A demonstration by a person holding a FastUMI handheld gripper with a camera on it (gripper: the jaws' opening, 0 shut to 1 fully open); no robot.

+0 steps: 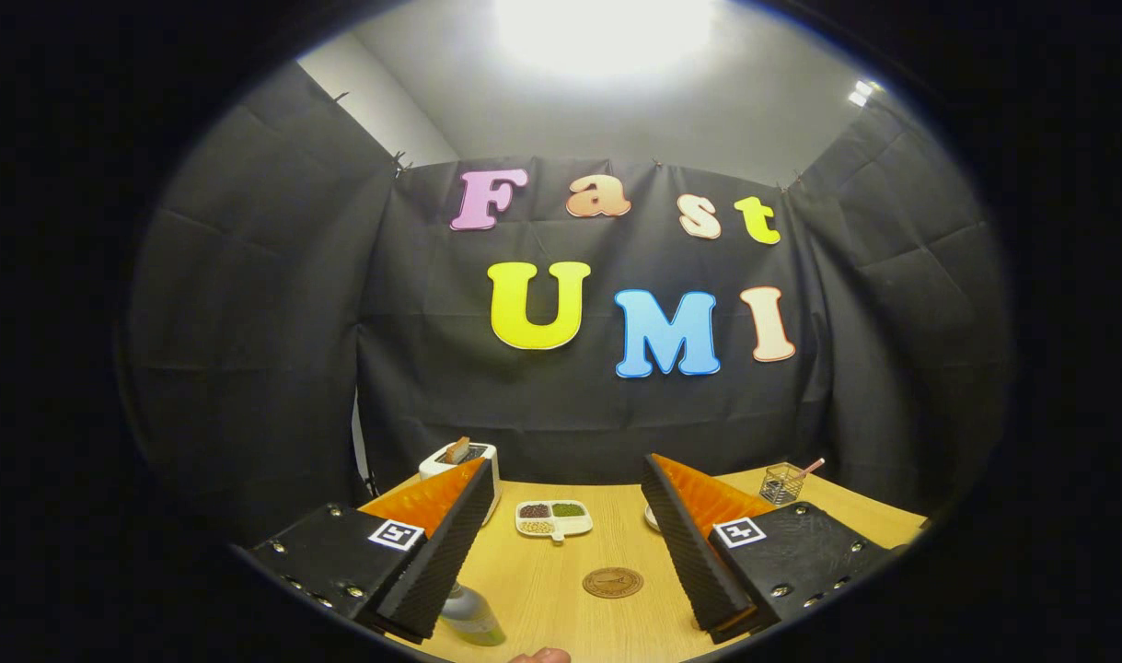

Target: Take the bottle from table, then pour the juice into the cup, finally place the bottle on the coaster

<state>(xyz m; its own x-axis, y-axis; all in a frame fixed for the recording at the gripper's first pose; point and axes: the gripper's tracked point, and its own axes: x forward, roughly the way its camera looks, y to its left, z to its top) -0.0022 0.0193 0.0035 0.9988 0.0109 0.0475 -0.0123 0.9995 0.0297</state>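
Bottle [471, 615] first: it lies low beside the left finger, partly tucked behind that finger's tip, pale and greenish, resting on the bench [542, 589] and not yet gripped. The gripper [565, 575] hangs above the bench with its fingers [432, 571] spread wide apart, nothing between them but bare wood. Further back on the left a white toaster [459, 460] stands with a slice of bread [456, 449] poking up. Moving across, a small divided dish [553, 520] holds three kinds of grains or beans, well beyond the fingers. Nearer, between the fingertips, sits the round brown coaster [613, 582]. Past the right finger something white peeks out [651, 517], too hidden to say whether it is the cup. At the far right corner a wire basket [781, 483] holds a pink stick. The risk as I read it: the bottle sits off-centre, right at the left finger, so closing from here could knock it over or pinch only an edge. The opening needs shifting left first.
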